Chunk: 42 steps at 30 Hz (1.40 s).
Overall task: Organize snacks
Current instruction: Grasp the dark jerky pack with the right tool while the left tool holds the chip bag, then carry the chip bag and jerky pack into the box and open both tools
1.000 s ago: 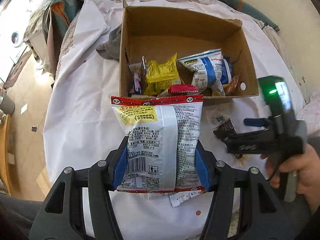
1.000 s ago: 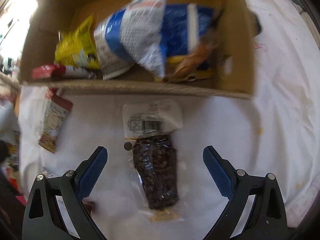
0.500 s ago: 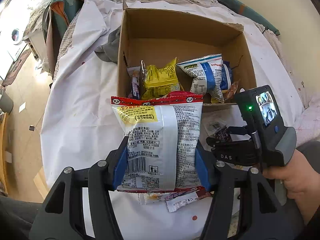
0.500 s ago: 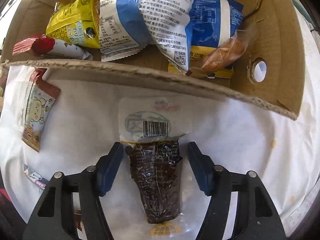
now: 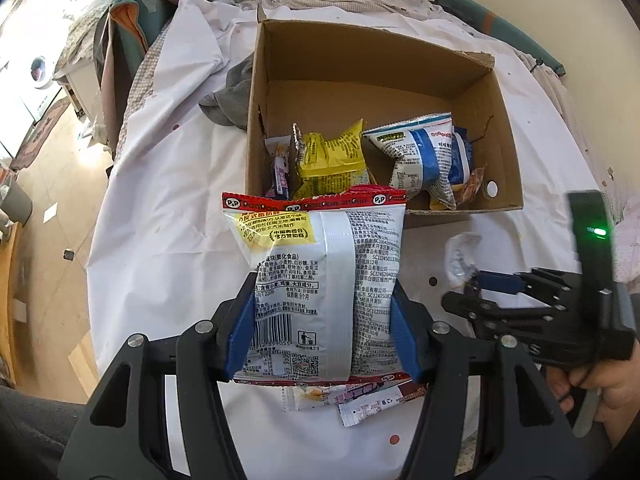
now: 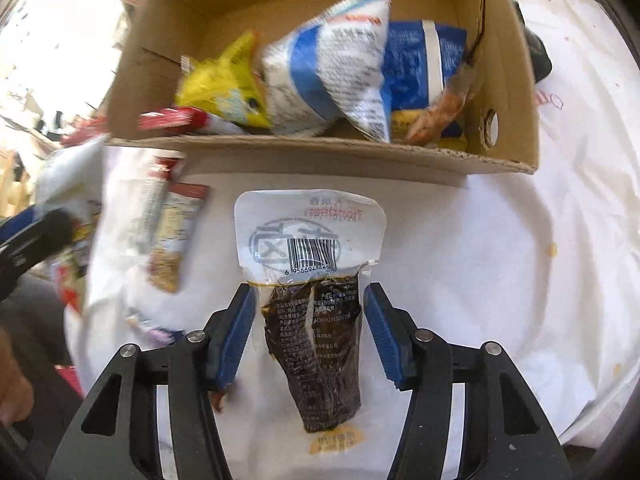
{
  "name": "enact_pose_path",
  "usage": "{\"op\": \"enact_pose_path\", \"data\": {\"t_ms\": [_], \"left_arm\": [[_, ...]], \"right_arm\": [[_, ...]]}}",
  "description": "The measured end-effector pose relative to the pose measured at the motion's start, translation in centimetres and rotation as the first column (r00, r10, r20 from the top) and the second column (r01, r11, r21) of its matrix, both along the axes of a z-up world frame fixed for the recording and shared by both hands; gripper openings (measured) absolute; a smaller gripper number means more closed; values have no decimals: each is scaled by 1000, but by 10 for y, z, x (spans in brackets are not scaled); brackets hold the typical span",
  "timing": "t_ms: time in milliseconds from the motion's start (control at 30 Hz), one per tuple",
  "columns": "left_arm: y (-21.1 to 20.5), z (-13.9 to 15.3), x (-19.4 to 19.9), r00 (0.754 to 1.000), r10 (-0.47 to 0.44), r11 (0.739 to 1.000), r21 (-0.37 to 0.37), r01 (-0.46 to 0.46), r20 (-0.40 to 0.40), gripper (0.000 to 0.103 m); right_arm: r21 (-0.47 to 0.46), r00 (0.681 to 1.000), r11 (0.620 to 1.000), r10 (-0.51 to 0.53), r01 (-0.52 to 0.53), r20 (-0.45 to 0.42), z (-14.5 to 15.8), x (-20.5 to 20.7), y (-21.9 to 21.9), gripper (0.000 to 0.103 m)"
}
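Left gripper (image 5: pixel 322 330) clamps puffy chip bag (image 5: pixel 320 280) mid-body, crushable; right gripper (image 6: pixel 308 334) just closed around slick, floppy dark pouch (image 6: pixel 316 344), box (image 5: pixel 504 152) far.

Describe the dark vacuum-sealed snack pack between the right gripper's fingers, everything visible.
The dark snack pack is a clear, wrinkled plastic pouch holding a dark brown filling, with a white header bearing a barcode and red date stamp. It points header-first toward the cardboard box, between the blue pads of the right gripper, whose jaws have just been closing on it.
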<state>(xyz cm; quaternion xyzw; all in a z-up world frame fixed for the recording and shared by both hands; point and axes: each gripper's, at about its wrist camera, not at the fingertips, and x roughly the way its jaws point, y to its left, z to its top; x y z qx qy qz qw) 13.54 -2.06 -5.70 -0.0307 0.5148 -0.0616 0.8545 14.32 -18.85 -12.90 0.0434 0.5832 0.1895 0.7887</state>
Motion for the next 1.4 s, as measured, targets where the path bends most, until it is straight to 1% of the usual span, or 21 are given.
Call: {"op": "enact_pose_path", "data": {"t_ms": [167, 267, 400, 533, 633, 733, 800, 900, 1100, 1167, 1300, 1367, 1400], "left_arm": [[3, 3, -3, 1000, 13, 1000, 0, -13, 18, 56], [5, 8, -4, 999, 22, 1000, -5, -22, 43, 56], [8, 16, -8, 996, 33, 999, -8, -33, 86, 56], [18, 32, -14, 987, 66, 997, -38, -61, 146, 56], [29, 47, -13, 976, 108, 994, -55, -99, 188, 56], [39, 61, -3, 970, 142, 989, -71, -130, 197, 56], [44, 68, 2, 967, 151, 987, -88, -135, 203, 56], [46, 80, 14, 962, 154, 987, -82, -139, 227, 56], [40, 93, 42, 958, 122, 993, -41, -115, 261, 56], [36, 96, 54, 956, 117, 993, -38, -111, 267, 56], [25, 95, 78, 958, 91, 996, -23, -88, 272, 56], [16, 83, 91, 963, 52, 999, -1, -54, 265, 56], [14, 75, 95, 966, 51, 999, 1, -53, 252, 56]], "right_arm": [[90, 996, 996, -17, 8, 90, 32, -17, -6, 58], [124, 988, 992, -44, 26, 148, 48, -21, -14, 58], [170, 974, 984, -85, 49, 211, 68, -24, -22, 58], [226, 956, 971, -134, 74, 263, 82, -23, -32, 58], [239, 943, 967, -161, 91, 291, 91, -16, -34, 58], [262, 930, 958, -197, 115, 310, 107, -3, -45, 58], [270, 922, 955, -214, 127, 323, 114, 6, -48, 58], [286, 911, 947, -239, 143, 336, 123, 21, -54, 58], [274, 894, 949, -255, 157, 369, 135, 51, -59, 59], [265, 888, 948, -267, 174, 375, 134, 63, -63, 59], [289, 882, 934, -310, 212, 355, 120, 83, -73, 59], [291, 879, 931, -317, 218, 356, 109, 85, -75, 59], [289, 879, 929, -327, 231, 347, 104, 86, -75, 59]]}}
